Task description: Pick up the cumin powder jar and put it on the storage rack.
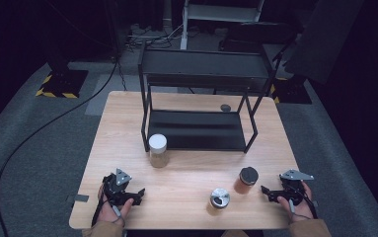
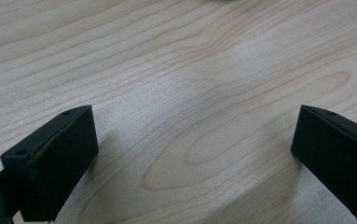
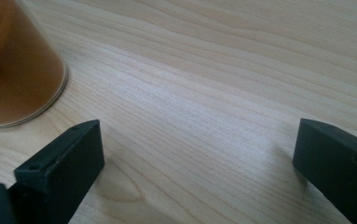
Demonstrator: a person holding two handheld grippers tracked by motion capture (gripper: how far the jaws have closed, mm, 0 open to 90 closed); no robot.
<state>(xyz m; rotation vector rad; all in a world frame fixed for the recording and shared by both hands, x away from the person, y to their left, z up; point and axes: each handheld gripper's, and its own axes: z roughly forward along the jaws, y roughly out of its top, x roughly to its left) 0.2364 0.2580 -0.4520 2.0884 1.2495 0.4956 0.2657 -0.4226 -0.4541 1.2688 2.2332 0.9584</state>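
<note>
On the wooden table (image 1: 122, 123) stand three jars: a white-lidded one (image 1: 157, 150) in front of the rack, a black-lidded one with orange-brown contents (image 1: 246, 180), and a low silver-lidded one (image 1: 219, 198). My left gripper (image 1: 135, 194) rests near the front left edge. It is open over bare wood (image 2: 195, 158), nothing between its fingers. My right gripper (image 1: 267, 193) lies at the front right, just right of the black-lidded jar. It is open too (image 3: 199, 163), and the amber jar (image 3: 13, 70) stands beyond its left finger (image 3: 64, 168), apart from it.
A black two-tier metal rack (image 1: 196, 129) stands at the back middle of the table, both shelves bare. A small dark disc (image 1: 225, 107) lies behind it. A cable (image 1: 33, 133) runs over the floor at the left. A grey tab (image 1: 81, 198) sits on the table's left edge.
</note>
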